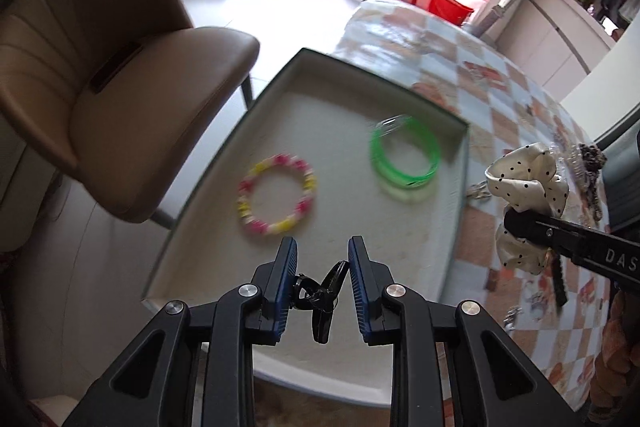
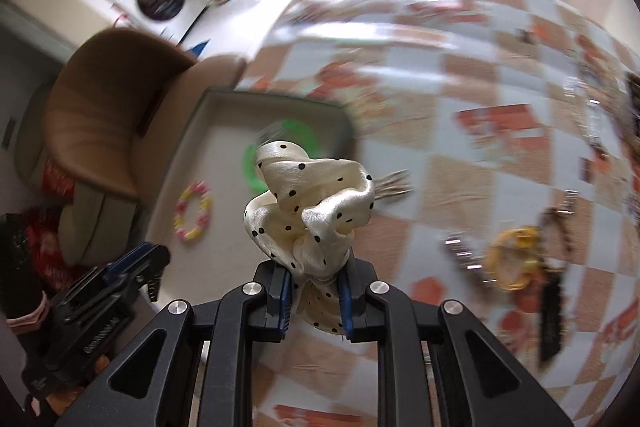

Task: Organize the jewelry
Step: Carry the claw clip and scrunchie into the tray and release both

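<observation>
A shallow grey tray [image 1: 192,211] lies at the table's left edge. It holds a pink-and-yellow bead bracelet [image 1: 277,200] and green bangles [image 1: 405,157]. My left gripper [image 1: 322,253] hovers over the tray's near end, shut on a small black hair clip [image 1: 322,297] that hangs between the pads. My right gripper [image 2: 316,275] is shut on a cream polka-dot scrunchie [image 2: 312,203] and holds it above the table, just right of the tray [image 2: 188,147]. The scrunchie also shows in the left wrist view [image 1: 528,179].
A tan chair [image 1: 100,75] stands left of the tray. On the checked tablecloth [image 2: 460,155] to the right lie a yellow ring-shaped piece [image 2: 514,257], a black comb-like clip [image 2: 550,319], silver clips [image 2: 460,251] and dark beaded strands [image 1: 592,171].
</observation>
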